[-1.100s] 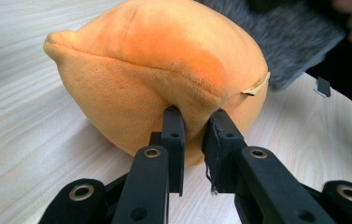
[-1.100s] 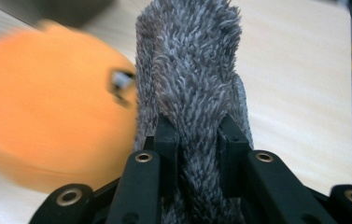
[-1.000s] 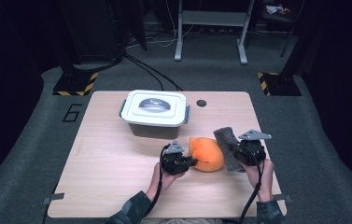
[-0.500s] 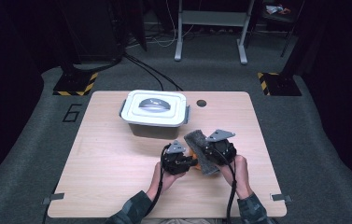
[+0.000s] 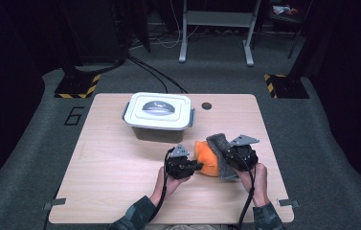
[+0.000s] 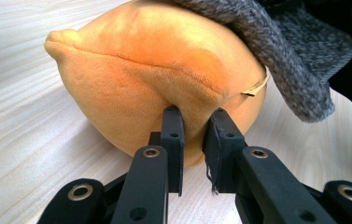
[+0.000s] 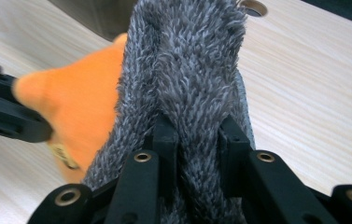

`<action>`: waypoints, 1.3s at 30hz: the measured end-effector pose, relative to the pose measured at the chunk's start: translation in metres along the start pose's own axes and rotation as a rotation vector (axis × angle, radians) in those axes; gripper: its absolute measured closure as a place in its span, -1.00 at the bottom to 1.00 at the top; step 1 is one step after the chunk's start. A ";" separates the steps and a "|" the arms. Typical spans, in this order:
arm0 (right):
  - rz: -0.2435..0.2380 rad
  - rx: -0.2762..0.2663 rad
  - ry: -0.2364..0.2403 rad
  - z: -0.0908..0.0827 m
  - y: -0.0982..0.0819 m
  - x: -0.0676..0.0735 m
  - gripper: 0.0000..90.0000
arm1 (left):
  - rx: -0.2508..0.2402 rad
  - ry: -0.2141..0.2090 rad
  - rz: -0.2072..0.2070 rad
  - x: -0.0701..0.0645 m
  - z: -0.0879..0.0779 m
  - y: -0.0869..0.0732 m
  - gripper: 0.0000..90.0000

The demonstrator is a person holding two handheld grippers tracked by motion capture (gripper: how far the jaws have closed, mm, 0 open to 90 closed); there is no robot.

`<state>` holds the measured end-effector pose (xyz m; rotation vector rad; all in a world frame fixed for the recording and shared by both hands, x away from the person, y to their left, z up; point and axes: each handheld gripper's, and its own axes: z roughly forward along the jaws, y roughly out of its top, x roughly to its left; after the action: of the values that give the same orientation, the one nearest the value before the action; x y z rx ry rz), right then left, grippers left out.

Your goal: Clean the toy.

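High view: your left gripper (image 5: 198, 166) pinches the orange plush (image 5: 207, 162) while your right gripper (image 5: 227, 158) clamps the grey cloth (image 5: 220, 151) over it; next, wipe.

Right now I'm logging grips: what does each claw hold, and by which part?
Left claw pinches the orange plush toy at its lower side. Right claw grips a fold of the grey fuzzy cloth.
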<state>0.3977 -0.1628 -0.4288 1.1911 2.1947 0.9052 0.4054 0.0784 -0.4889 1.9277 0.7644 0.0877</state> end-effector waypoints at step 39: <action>0.089 -0.069 -0.010 -0.028 -0.009 -0.022 0.64 | 0.001 0.002 -0.010 0.005 0.000 -0.002 0.72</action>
<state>0.3850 -0.1942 -0.4150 1.2658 2.0991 1.0009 0.4085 0.0816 -0.4919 1.9252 0.7751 0.0833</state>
